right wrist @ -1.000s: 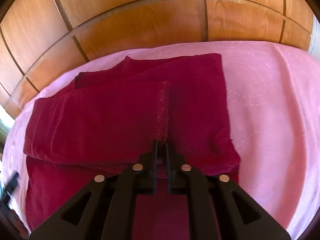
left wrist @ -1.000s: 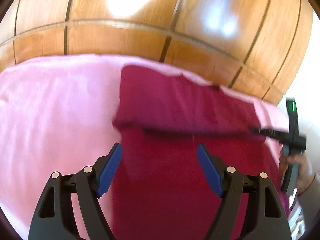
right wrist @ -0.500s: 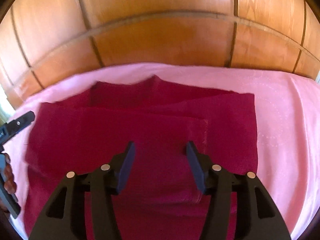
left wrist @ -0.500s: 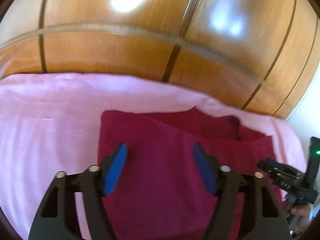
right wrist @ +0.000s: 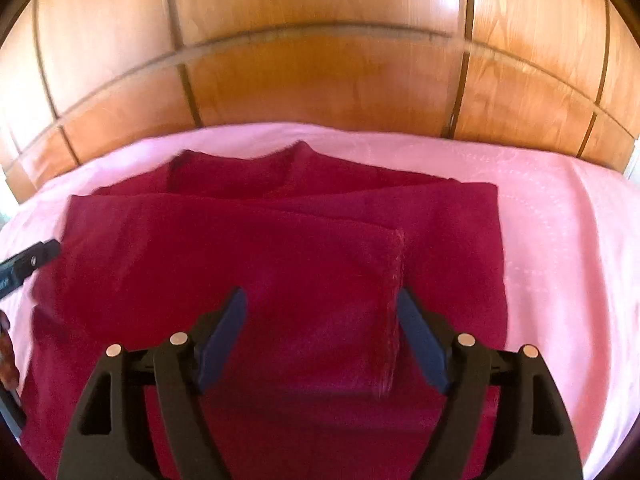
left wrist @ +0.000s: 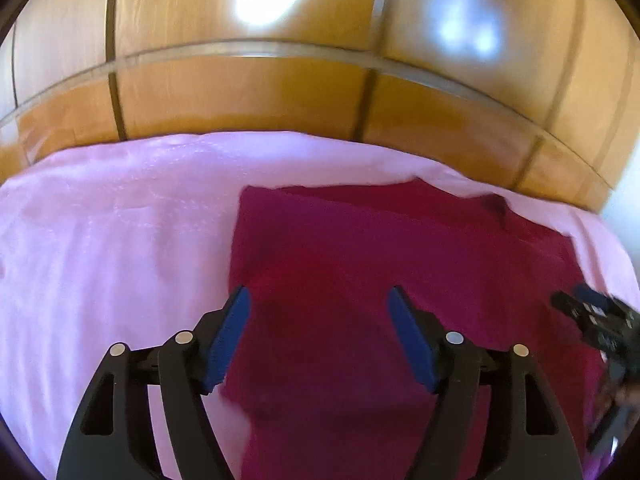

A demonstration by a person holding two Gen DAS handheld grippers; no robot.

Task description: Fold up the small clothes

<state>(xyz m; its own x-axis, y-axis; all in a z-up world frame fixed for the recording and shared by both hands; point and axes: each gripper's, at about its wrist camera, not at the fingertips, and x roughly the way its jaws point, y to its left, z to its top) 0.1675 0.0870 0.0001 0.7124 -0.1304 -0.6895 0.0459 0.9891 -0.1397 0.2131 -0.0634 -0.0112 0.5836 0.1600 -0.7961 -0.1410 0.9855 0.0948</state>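
A dark red garment (left wrist: 380, 264) lies partly folded on a pink sheet (left wrist: 112, 240). In the right wrist view the garment (right wrist: 260, 264) has a folded layer on top, with a seamed edge (right wrist: 396, 304) near the right finger. My left gripper (left wrist: 318, 300) is open and empty, above the garment's left part. My right gripper (right wrist: 320, 300) is open and empty, above the folded layer. The right gripper also shows at the right edge of the left wrist view (left wrist: 600, 320). The left gripper's tip shows at the left edge of the right wrist view (right wrist: 28, 260).
A wooden panelled headboard (left wrist: 280, 88) rises right behind the sheet; it also fills the top of the right wrist view (right wrist: 320, 80). Bare pink sheet lies left of the garment and to its right (right wrist: 560, 260).
My right gripper, shut on the garment's folded layer a second ago, has let go and opened. Both grippers have pulled back from the cloth, which now lies flat.
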